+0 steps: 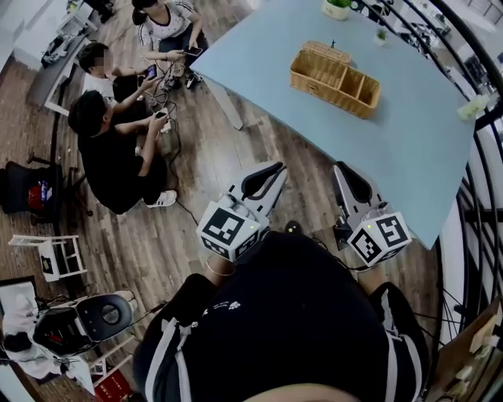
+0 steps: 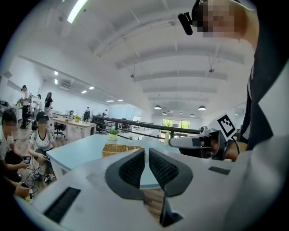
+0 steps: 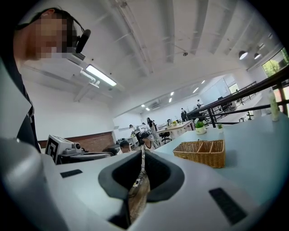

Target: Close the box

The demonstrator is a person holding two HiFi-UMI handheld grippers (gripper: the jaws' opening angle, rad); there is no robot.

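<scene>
The wicker box (image 1: 334, 78) stands on the light blue table (image 1: 259, 55), far from me. It has open compartments, and its woven lid (image 1: 327, 52) is folded back at the far side. It also shows as the box (image 2: 119, 150) in the left gripper view and as the box (image 3: 203, 152) in the right gripper view. My left gripper (image 1: 271, 174) and right gripper (image 1: 342, 174) are held close to my body, short of the table's near edge. Both point toward the box. The left gripper (image 2: 146, 153) has its jaws together with nothing between them, and so does the right gripper (image 3: 142, 155).
Two small potted plants (image 1: 336, 8) (image 1: 381, 35) sit at the table's far end. Several people (image 1: 118, 149) sit on the wooden floor to the left. A black railing (image 1: 471, 118) runs along the right. A white chair (image 1: 59, 255) stands at the lower left.
</scene>
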